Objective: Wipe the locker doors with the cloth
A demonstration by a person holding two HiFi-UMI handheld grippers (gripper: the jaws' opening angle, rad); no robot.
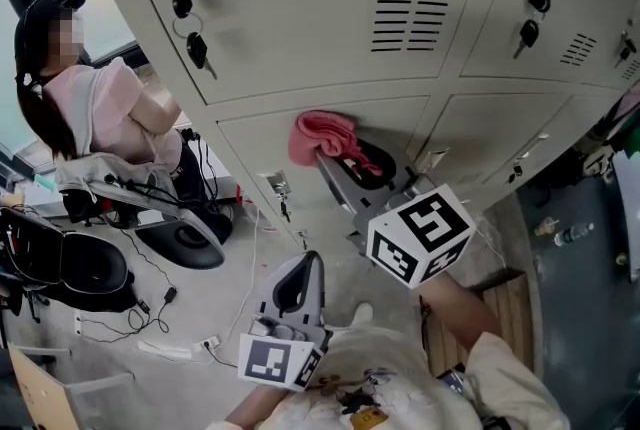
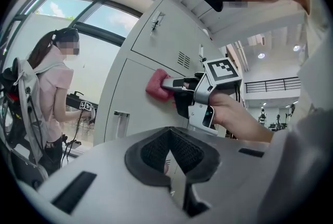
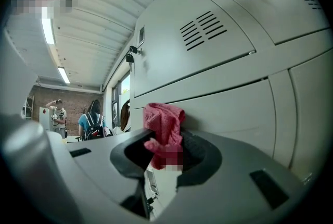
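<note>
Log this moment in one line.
phase: wipe | right gripper: shut on cloth, cloth against locker door | left gripper: shut, empty, off door

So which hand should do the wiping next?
Right. The right gripper holds the pink cloth in its jaws, against the locker door. The left gripper hangs lower, away from the door, jaws shut on nothing.
</note>
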